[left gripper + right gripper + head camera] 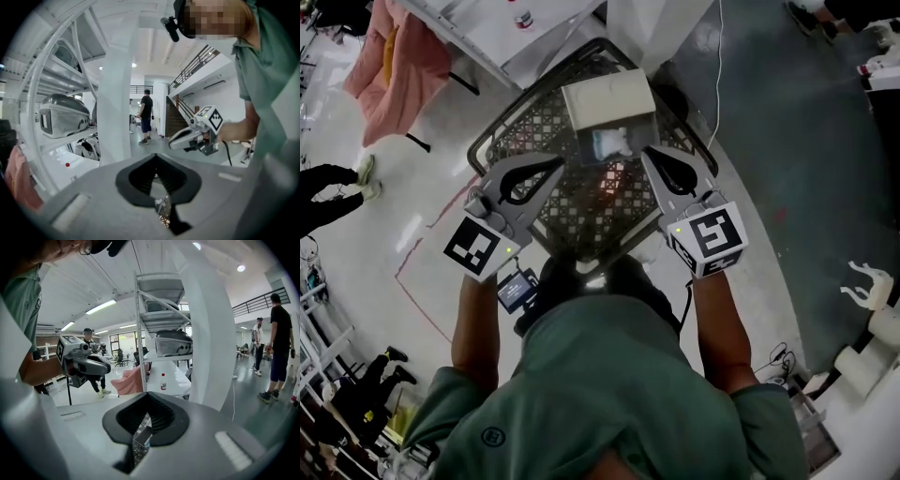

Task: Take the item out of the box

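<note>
Claws pressed together — left claw (559,163), right claw (646,156); white box (607,101) on black mesh crate (577,212) just beyond

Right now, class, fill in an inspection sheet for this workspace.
Surface: black square lattice stand.
Job's things: pale cardboard box on the stand; whitish item inside, unidentifiable.
Clutter: nothing seen.
Grippers: left gripper and right gripper both shut, empty, short of the box.
Cables: thin white cable over the grey floor.
Surroundings: pink cloth, white table, bystander's legs.
</note>
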{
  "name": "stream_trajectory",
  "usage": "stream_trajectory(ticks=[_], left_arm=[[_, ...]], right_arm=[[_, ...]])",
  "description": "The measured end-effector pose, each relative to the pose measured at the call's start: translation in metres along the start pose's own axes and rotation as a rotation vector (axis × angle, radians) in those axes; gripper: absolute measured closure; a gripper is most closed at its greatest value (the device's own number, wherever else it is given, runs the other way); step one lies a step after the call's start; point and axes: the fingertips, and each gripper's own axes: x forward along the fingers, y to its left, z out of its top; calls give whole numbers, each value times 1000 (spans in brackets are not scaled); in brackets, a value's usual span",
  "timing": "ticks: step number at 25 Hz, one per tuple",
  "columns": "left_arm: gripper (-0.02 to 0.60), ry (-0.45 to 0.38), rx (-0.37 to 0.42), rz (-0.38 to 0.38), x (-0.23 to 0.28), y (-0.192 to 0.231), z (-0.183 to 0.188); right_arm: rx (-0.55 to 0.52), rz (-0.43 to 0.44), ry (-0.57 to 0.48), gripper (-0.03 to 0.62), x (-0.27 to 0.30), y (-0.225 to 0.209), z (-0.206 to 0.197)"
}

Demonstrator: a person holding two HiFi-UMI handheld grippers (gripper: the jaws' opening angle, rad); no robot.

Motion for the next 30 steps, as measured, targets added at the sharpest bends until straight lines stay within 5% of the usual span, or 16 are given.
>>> stream_trajectory(ticks=[30], left_arm=[[580, 77, -121, -70, 64, 40, -132]], right_arm=[[99, -11, 199, 588, 103, -39, -136]])
